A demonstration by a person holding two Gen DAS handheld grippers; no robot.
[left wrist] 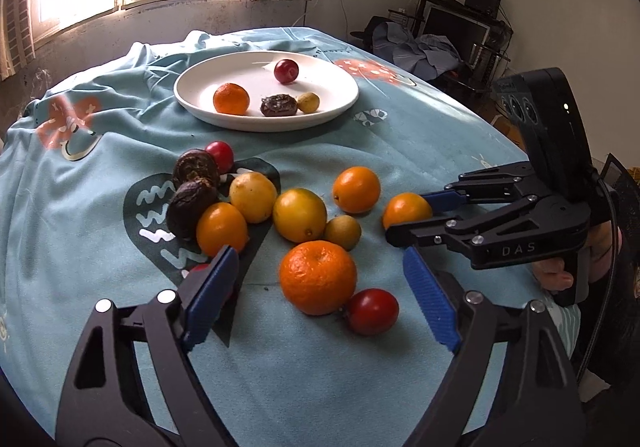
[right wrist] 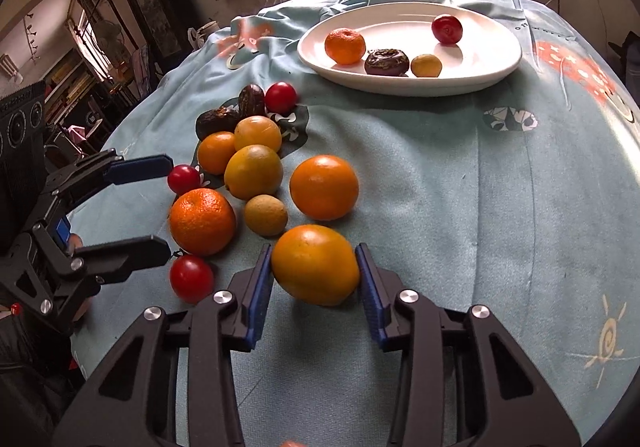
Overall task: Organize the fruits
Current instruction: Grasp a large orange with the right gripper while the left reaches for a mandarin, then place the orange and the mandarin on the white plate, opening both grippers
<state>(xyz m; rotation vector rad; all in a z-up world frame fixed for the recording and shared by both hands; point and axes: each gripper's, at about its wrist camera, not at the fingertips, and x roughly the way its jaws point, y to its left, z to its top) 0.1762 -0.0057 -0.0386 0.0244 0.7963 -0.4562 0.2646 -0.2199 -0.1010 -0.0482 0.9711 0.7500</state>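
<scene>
The surface [right wrist: 460, 175], round and draped in a pale blue patterned cloth, carries most of the fruit loose near its front. The white oval plate [right wrist: 496, 59] at the back holds only four pieces, so I judge the sorting barely begun: roughly a dozen pieces remain off it. The right gripper [right wrist: 316, 267] has its blue pads against a smooth orange citrus fruit [right wrist: 316, 265], seemingly gripping it. The left gripper [left wrist: 316, 279] is spread wide, empty, around a dimpled orange mandarin [left wrist: 318, 277].

Small red fruit [left wrist: 199, 268] mostly hidden behind left gripper's [left wrist: 320, 279] finger; pink-orange blur [right wrist: 292, 444] cut by bottom edge, unidentifiable.
</scene>
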